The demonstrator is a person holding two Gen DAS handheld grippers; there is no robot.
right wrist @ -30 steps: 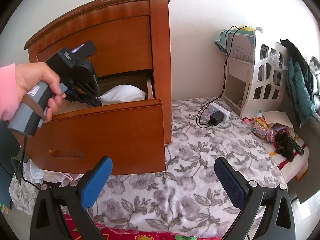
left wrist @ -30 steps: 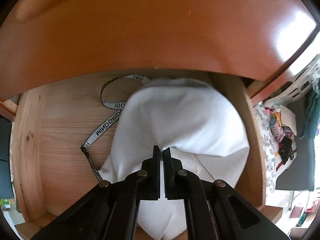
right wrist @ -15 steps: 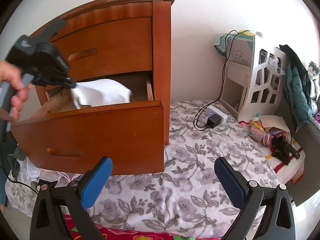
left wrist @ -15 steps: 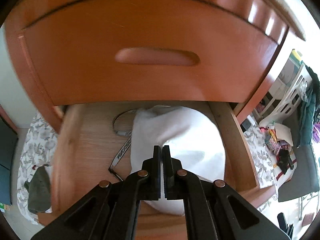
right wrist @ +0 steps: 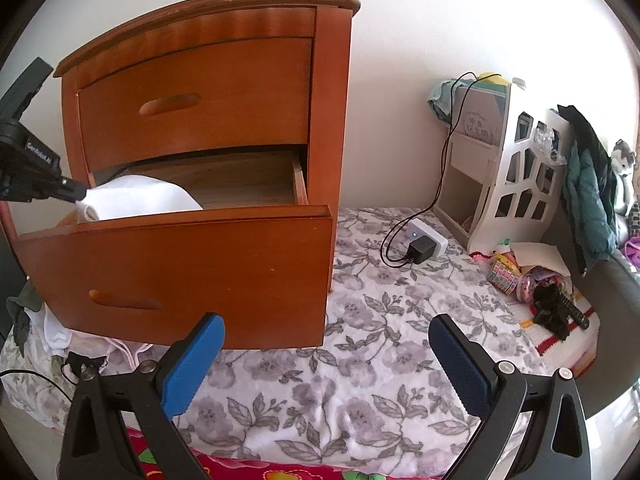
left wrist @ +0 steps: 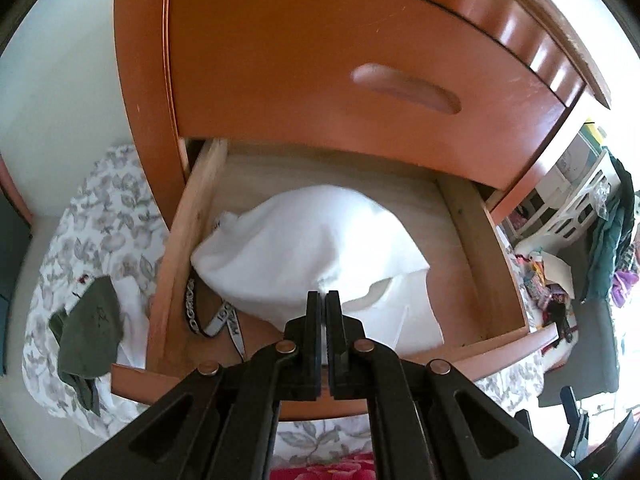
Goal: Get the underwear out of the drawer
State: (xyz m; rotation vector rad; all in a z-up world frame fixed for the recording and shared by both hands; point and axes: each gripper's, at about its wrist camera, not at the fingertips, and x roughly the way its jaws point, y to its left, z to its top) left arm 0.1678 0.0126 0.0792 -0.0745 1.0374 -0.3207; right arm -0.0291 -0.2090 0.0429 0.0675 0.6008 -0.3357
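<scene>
Far to the left of the right gripper's view, the left gripper [right wrist: 78, 193] has its jaws pressed together on a pinch of the white underwear [left wrist: 308, 256]. From its own camera the cloth hangs straight ahead of the closed tips and drapes back down into the open drawer [left wrist: 476, 240], bunched toward the drawer's left wall. Only a thin fold seems to sit between the pads, though the tips hide exactly how much.

The garment looks light, soft and limp: it sags, folds over itself and will swing rather than keep a shape. A pinch at an edge may slip. A thicker bunch or the printed waistband [left wrist: 224, 322], which lies just below and left of the tips, would likely hold better. Trailing cloth could snag on the drawer's front edge.

The right gripper [right wrist: 324, 364] stands with its blue pads well apart, holding nothing, low over the flowered bedspread [right wrist: 360, 360] ahead of it.
</scene>
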